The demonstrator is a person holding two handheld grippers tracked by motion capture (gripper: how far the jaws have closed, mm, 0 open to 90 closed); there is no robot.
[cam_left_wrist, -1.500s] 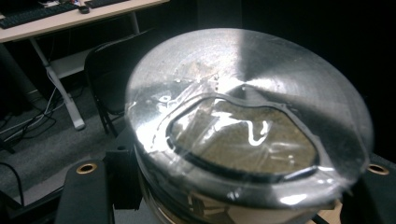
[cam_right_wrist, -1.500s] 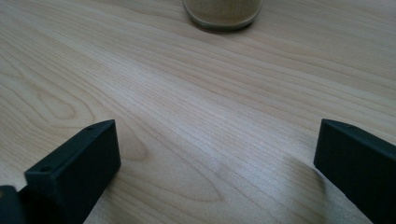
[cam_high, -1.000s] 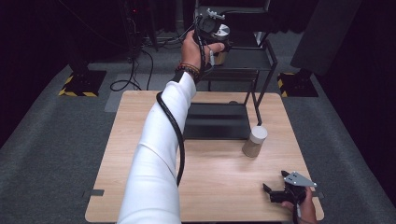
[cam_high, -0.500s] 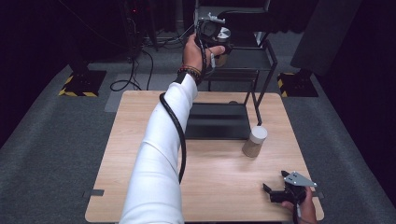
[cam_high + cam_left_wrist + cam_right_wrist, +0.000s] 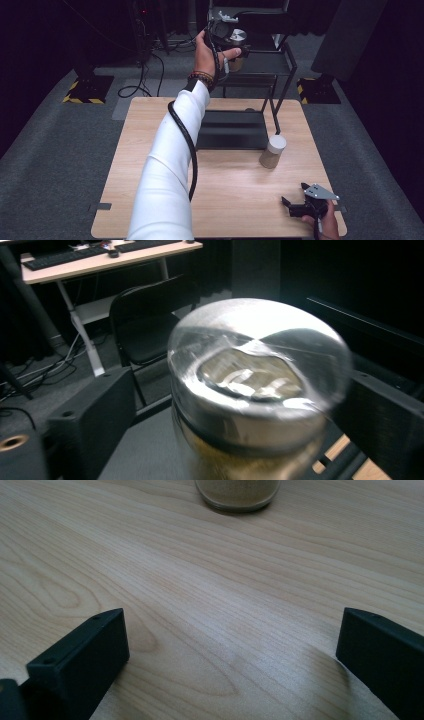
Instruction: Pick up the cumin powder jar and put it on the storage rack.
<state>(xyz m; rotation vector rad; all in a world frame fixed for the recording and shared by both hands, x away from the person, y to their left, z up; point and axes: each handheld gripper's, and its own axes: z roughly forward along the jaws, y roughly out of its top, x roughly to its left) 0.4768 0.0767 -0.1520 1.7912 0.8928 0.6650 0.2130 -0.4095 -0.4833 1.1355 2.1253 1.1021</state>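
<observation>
A glass jar with a silver lid [image 5: 238,36] and tan contents stands on the upper shelf of a black rack [image 5: 280,60] behind the table. My left gripper [image 5: 231,47] is around it. Its jaws have just been opening, and the jar [image 5: 255,390] is between them, with a gap beside the left finger [image 5: 90,415]. A second jar with a white lid [image 5: 272,151] stands on the table. My right gripper [image 5: 294,194] rests low at the table's front right corner, open and empty [image 5: 230,645]. The second jar's base [image 5: 237,492] lies ahead of it.
The rack's black lower tray [image 5: 232,130] lies on the wooden table [image 5: 150,150] at the back middle. My left sleeve and the gripper's cable stretch across the table's centre. Behind the rack are a black chair [image 5: 145,325] and a desk.
The left hand has shifted slightly at the upper shelf, with the jar still between its jaws. The right gripper has not moved.
</observation>
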